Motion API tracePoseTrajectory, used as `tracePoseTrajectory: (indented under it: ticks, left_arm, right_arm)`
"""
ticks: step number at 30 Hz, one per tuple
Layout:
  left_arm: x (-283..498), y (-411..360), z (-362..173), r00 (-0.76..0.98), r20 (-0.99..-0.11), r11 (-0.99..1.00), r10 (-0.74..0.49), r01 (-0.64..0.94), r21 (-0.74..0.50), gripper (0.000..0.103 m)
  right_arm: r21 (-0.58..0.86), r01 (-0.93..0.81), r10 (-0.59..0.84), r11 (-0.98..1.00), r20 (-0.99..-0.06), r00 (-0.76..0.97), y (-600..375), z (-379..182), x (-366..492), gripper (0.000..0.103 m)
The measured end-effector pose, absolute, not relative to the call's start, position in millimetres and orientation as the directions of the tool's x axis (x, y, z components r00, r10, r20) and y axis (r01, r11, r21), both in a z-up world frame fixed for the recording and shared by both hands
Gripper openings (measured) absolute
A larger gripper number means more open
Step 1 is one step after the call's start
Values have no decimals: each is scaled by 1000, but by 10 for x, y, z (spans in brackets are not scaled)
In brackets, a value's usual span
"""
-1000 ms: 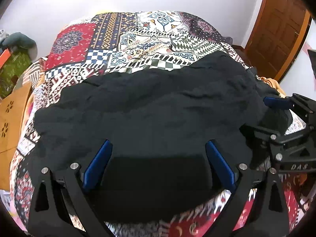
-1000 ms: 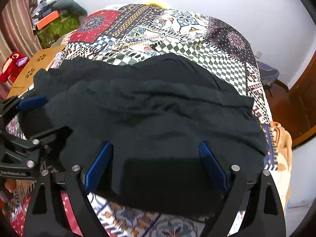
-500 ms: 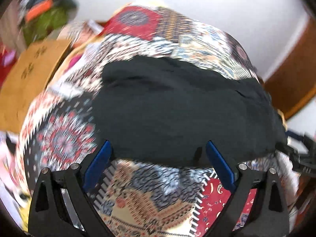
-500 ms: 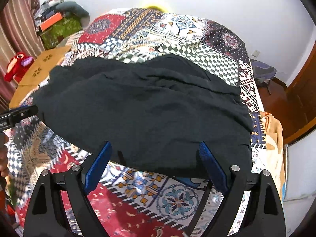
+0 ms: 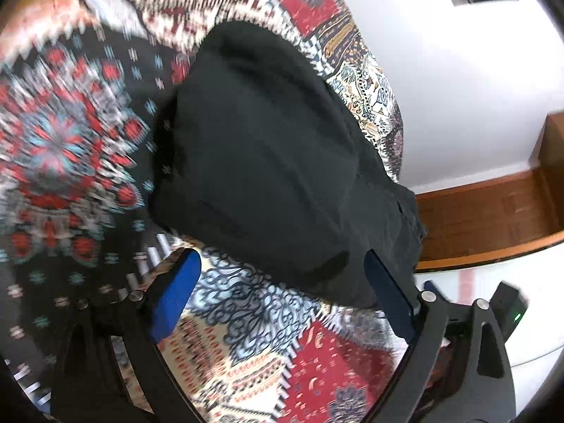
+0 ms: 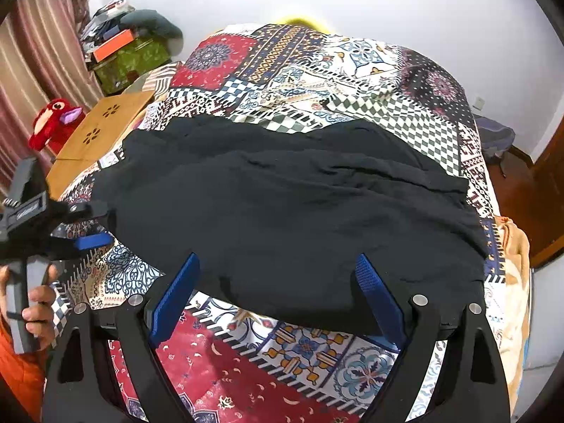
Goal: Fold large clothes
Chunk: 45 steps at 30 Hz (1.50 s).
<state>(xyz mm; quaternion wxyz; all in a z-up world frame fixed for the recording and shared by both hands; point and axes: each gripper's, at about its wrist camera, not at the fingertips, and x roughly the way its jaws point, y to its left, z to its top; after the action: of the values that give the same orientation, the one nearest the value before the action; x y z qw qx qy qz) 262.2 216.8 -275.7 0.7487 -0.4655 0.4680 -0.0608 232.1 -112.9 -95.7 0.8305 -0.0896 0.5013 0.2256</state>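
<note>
A large black garment (image 6: 292, 211) lies spread and folded across the patchwork bedspread (image 6: 317, 74); it also shows in the left wrist view (image 5: 268, 162). My right gripper (image 6: 278, 282) is open and empty, its blue pads just at the garment's near edge. My left gripper (image 5: 282, 282) is open and empty, rolled sideways, at the garment's left end. In the right wrist view the left gripper (image 6: 88, 225) sits at the left, held in a hand, beside the garment's left corner.
A wooden lap table (image 6: 95, 137), a red plush toy (image 6: 53, 120) and a green box with clutter (image 6: 130, 60) stand left of the bed. A wooden door (image 5: 493, 211) is on the right. An orange cloth (image 6: 511, 246) hangs at the bed's right edge.
Both grippers have pulled back from over the garment toward the bed's near edge. The left gripper has swung to the garment's left end and rolled sideways. The garment lies flatter.
</note>
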Motion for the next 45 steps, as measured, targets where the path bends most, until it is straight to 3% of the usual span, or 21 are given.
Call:
tracePoseTrajectory:
  ticks: [7,13,16,19,20,23,30,37,40,45]
  left_arm:
    - [2880,2115,-2838,592,-629,546,-504,-346,-763,94]
    - [3104,1938,-2794,654,-696,695,-297,-351,-627,89]
    - [3153,1876,-2791,657,-717,713,-233,-386,-586,80]
    - [3206,1861,-2710,644,-741,719,-190,-422,-552,63]
    - [3192,1845,-2640,640,-751,741,-163,-423,-522,55]
    - [3053,1733,-2372,643,-765,827,-35,-411,-383,48]
    - [2615,1687,-1774,734,-669,890,116,-376,-258,44]
    - [2010,1784,-1115,816,-519,918,255,-373,-136,43]
    - [1872,1767,-956,830,-486,926,273,-364,-102,43]
    - [1885,1633,-905,839,-502,952,211,-293,-90,40]
  right_arm:
    - [111,-434,288,894,-885,366,-1166,-1088,2427,89]
    - [168,-389,310,906,-889,337,-1269,-1128,2426,89]
    - [160,-385,301,909,-891,339,-1314,-1085,2391,89]
    - [138,-373,277,918,-896,348,-1368,-1017,2378,89]
    - [137,-365,274,921,-894,355,-1398,-968,2364,89]
    - [149,-346,282,926,-883,376,-1469,-842,2357,89]
    - [187,-357,327,915,-864,384,-1252,-740,2327,89]
    - [219,-466,391,857,-865,313,-547,-1051,2087,91]
    - [179,-521,384,835,-867,317,-317,-1179,1994,98]
    - [97,-577,327,811,-892,311,-109,-1450,1940,99]
